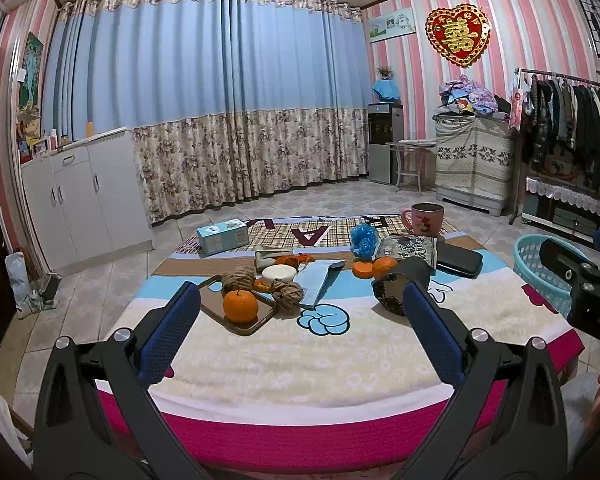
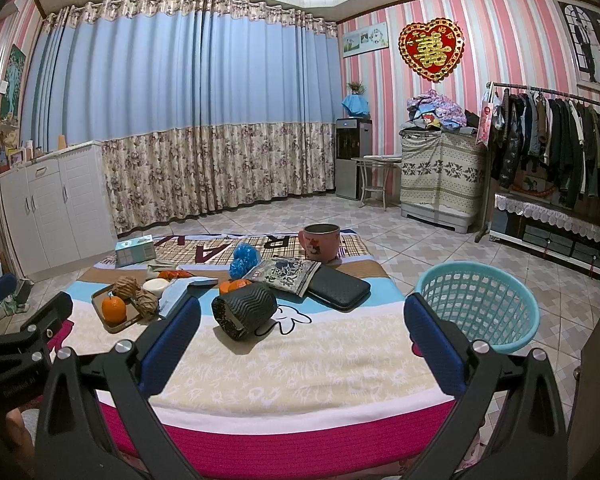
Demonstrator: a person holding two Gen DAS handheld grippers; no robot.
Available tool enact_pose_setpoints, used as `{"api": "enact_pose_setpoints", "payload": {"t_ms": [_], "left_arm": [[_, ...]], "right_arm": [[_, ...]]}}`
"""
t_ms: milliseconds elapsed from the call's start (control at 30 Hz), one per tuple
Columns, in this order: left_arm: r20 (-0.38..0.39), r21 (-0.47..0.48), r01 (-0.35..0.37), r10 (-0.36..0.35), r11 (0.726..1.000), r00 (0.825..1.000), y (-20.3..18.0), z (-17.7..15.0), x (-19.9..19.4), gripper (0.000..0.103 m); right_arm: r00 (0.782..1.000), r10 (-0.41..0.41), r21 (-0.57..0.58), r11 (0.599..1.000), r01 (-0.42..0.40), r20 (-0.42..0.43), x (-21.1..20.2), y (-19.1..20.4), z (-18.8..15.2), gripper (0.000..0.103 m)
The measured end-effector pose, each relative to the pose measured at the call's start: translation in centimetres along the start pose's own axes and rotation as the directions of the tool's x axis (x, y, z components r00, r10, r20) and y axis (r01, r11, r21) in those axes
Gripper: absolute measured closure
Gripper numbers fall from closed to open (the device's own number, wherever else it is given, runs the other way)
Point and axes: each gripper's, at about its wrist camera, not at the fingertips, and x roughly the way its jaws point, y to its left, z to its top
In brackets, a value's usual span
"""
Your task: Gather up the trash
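Both grippers are open and empty, held above the near edge of the cloth-covered table (image 1: 300, 356). In front of my left gripper (image 1: 300, 308) lie a brown tray (image 1: 236, 326) with an orange (image 1: 240, 305), two crumpled brown paper balls (image 1: 238, 278), a white round lid (image 1: 278, 274) and a pale blue wrapper (image 1: 316, 280). A black ribbed cup (image 2: 244, 310) lies on its side ahead of my right gripper (image 2: 302, 316). A crumpled blue plastic (image 2: 244, 258) and a printed snack bag (image 2: 286, 274) lie further back. A turquoise basket (image 2: 476, 308) stands on the floor to the right.
A pink mug (image 2: 320, 242), a black wallet (image 2: 340, 288), a teal tissue box (image 2: 135, 251) and two more oranges (image 1: 374, 268) are on the table. White cabinets (image 1: 80, 200) stand left, a clothes rack (image 2: 552, 148) right, curtains behind.
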Motion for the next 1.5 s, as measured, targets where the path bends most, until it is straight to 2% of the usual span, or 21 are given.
{"api": "enact_pose_setpoints", "payload": {"t_ms": [867,1500], "left_arm": [[-0.003,0.002,0.0,0.0,1.0,1.0,0.1,0.0,0.1,0.005],[-0.013,0.009,-0.02,0.02,1.0,1.0,0.5,-0.4,1.8,0.005]], "right_arm": [[1.0,-0.001,-0.001,1.0,0.001,0.001,0.0,0.0,-0.1,0.004],[1.0,-0.022,0.02,1.0,0.023,-0.012,0.6,-1.6,-0.1,0.004]]}}
